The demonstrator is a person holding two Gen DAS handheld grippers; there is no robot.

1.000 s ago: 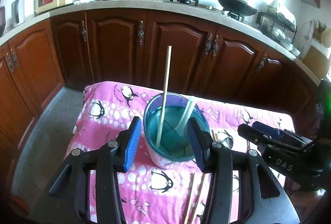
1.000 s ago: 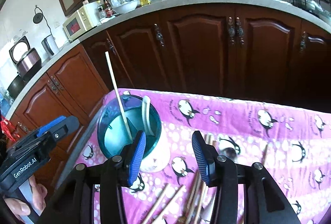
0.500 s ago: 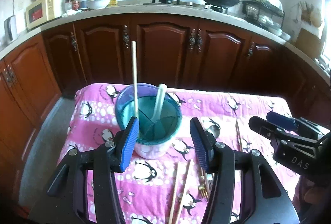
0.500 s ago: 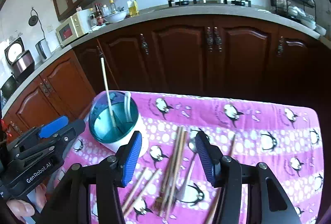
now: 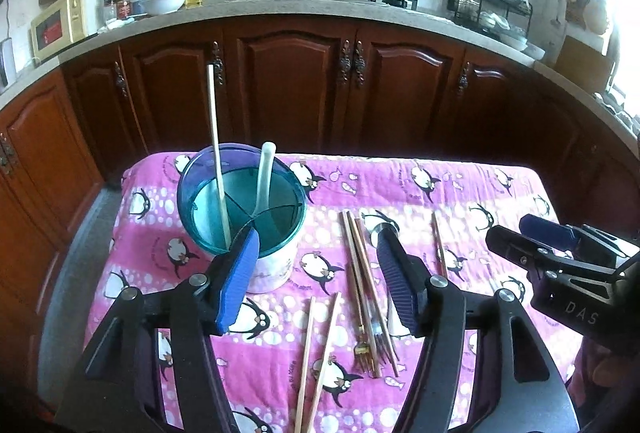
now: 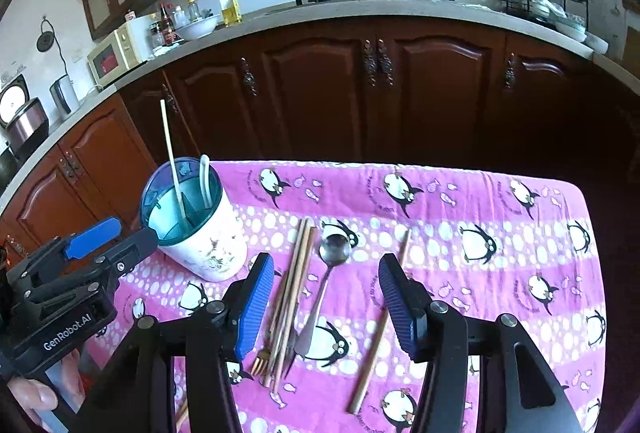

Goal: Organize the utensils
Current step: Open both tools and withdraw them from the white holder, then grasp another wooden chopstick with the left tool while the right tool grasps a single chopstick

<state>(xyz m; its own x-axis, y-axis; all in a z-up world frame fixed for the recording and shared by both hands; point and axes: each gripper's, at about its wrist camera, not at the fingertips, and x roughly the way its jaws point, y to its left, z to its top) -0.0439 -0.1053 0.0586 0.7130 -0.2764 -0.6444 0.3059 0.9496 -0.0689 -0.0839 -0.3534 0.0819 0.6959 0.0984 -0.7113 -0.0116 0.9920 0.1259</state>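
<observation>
Sorting is barely underway: the holder (image 5: 240,209), left of centre on the pink cloth (image 6: 480,217), has only one chopstick (image 5: 216,153) and a white spoon (image 5: 264,173). Chopsticks (image 6: 296,273), metal spoon (image 6: 326,273) and fork (image 6: 262,363) lie loose lower centre. The left gripper (image 5: 316,273) is spreading, empty; the right gripper (image 6: 326,297) hangs parted, empty.

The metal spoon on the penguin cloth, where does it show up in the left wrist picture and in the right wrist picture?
Left wrist view: metal spoon, just right of centre; only its bowl shows, above the gripper's right finger.
Right wrist view: metal spoon, centre, whole, bowl away from the camera, handle running down between the fingers.
Shared landmark: the utensil holder, left of the spoon in both.
</observation>
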